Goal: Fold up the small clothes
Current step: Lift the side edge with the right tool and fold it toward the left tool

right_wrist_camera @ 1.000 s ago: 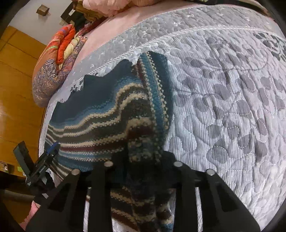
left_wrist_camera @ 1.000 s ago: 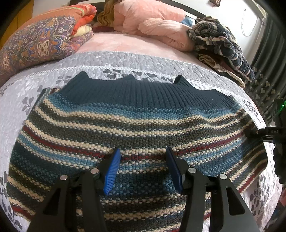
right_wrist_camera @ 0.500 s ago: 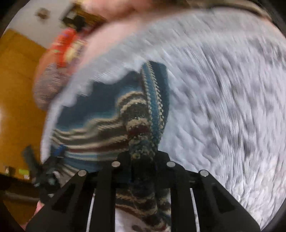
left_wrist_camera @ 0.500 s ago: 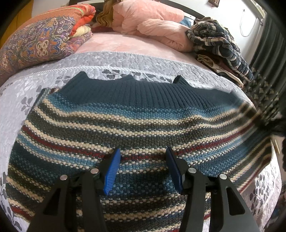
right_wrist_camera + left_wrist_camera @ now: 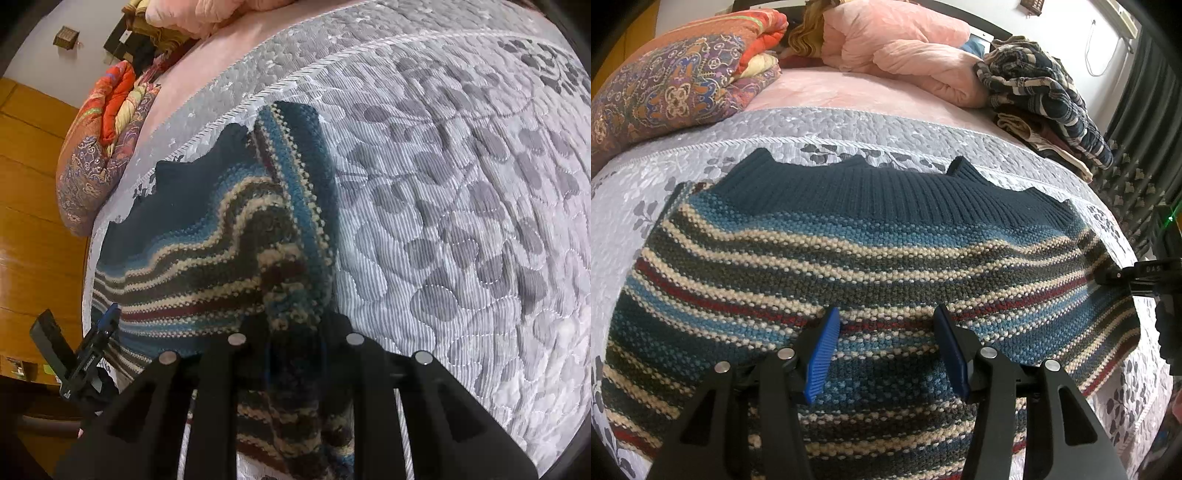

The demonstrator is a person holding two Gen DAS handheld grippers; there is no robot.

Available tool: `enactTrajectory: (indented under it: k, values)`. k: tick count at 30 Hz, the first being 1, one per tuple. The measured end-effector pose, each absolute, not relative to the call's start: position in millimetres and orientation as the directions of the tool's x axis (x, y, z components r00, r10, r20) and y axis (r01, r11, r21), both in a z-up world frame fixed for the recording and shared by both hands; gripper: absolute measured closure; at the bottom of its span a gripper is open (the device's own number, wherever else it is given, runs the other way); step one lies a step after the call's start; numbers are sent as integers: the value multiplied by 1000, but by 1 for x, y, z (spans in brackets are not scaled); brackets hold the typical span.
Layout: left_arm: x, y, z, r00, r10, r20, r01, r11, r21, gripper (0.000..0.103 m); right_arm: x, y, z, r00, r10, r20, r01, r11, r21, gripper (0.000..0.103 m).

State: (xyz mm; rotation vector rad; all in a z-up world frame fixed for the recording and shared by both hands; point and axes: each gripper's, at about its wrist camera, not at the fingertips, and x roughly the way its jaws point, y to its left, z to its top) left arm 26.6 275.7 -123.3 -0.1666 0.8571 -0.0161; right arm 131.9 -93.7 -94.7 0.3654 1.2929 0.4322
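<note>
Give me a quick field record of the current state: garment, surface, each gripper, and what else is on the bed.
garment: striped knit sweater, spread flat on the bed, dark ribbed band at the far edge
surface: grey quilted bedspread
left gripper: open, blue pads apart over the sweater's middle, gripping nothing
right gripper: shut on the sweater's right edge, fabric bunched and raised between the fingers
fold status: no fold laid down yet
other items: patterned quilt, pink duvet, plaid clothes pile at the far end
</note>
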Motion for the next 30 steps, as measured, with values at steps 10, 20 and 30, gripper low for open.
enactTrajectory:
  k: [10, 20, 30]
  values:
    - [26, 278, -122, 659, -97, -746, -42, 985, -165, 50, 134, -90, -97, 217, 481, -849, -69, 875, 479, 83]
    - [26, 282, -123, 659, -115, -743, -35, 982, -184, 50, 139, -61, -53, 203, 419, -885, -98, 908, 407, 87]
    - [26, 284, -122, 658, -131, -742, -29, 980, -198, 50, 134, -3, -5, 203, 388, -899, -211, 914, 347, 87]
